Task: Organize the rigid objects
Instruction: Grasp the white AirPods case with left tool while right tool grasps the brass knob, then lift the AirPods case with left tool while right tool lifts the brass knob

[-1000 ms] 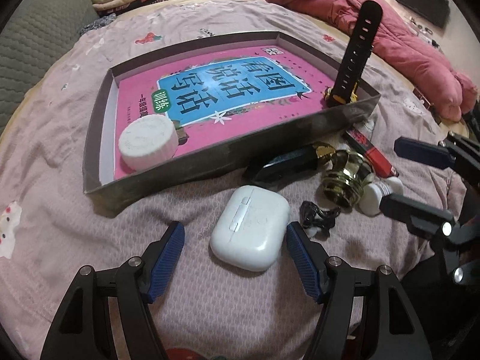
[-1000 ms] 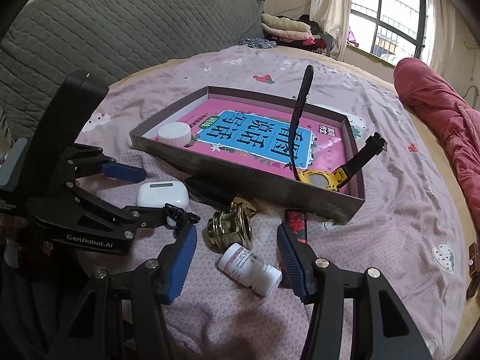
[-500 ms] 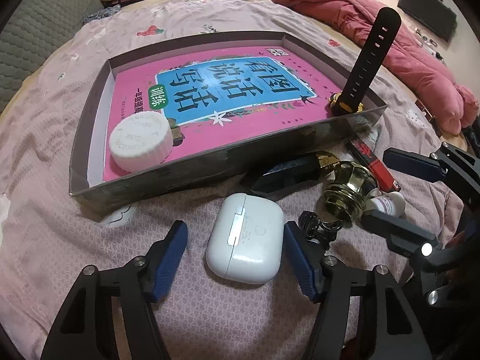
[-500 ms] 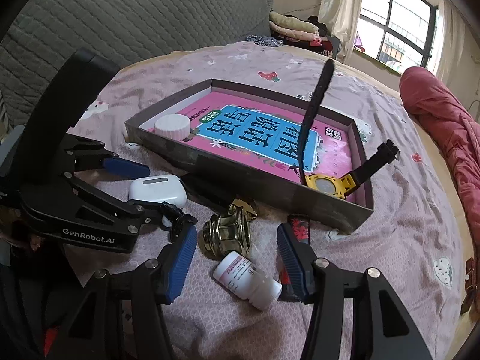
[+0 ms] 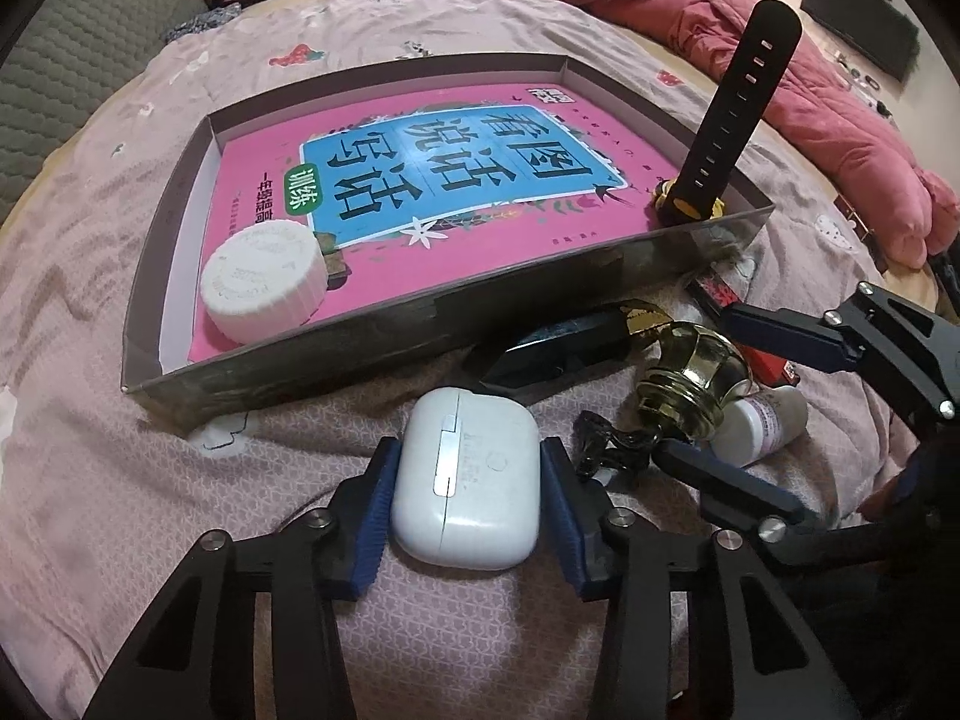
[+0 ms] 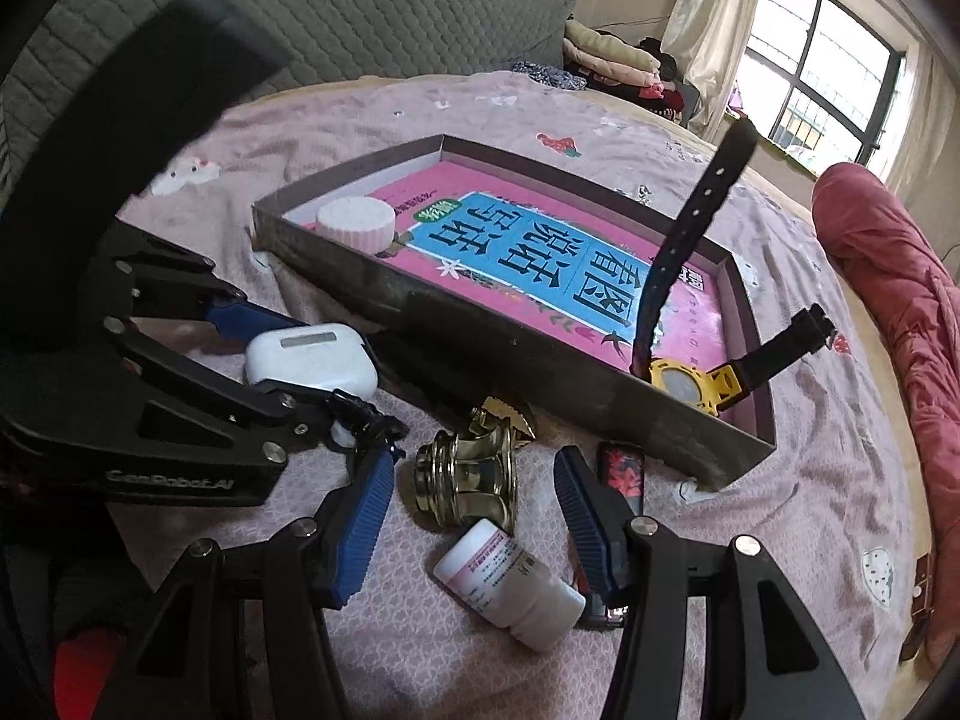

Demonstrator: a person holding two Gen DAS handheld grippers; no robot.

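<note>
We see the white earbud case (image 5: 465, 480) lying on the pink bedspread (image 5: 120, 480), just in front of the near wall of the shallow cardboard tray (image 5: 300, 360). The left gripper (image 5: 465, 501) has just been closing on it, and its blue pads (image 5: 375, 510) now press both sides of the case (the case rests on the cloth, not lifted).

Beside the case, away from the tray's white-capped corner, lie a small black clip (image 5: 606, 441), a brass knob (image 6: 474, 474) and a white pill bottle (image 6: 510, 588). The right gripper (image 6: 474, 516) hangs over these with its jaws spread wide, the knob and bottle between them, untouched.

Inside the tray we find a pink book (image 5: 450, 192), a white round cap (image 5: 264, 282) at one near corner, and a yellow watch (image 6: 690, 384) with its black strap sticking up at the other.
</note>
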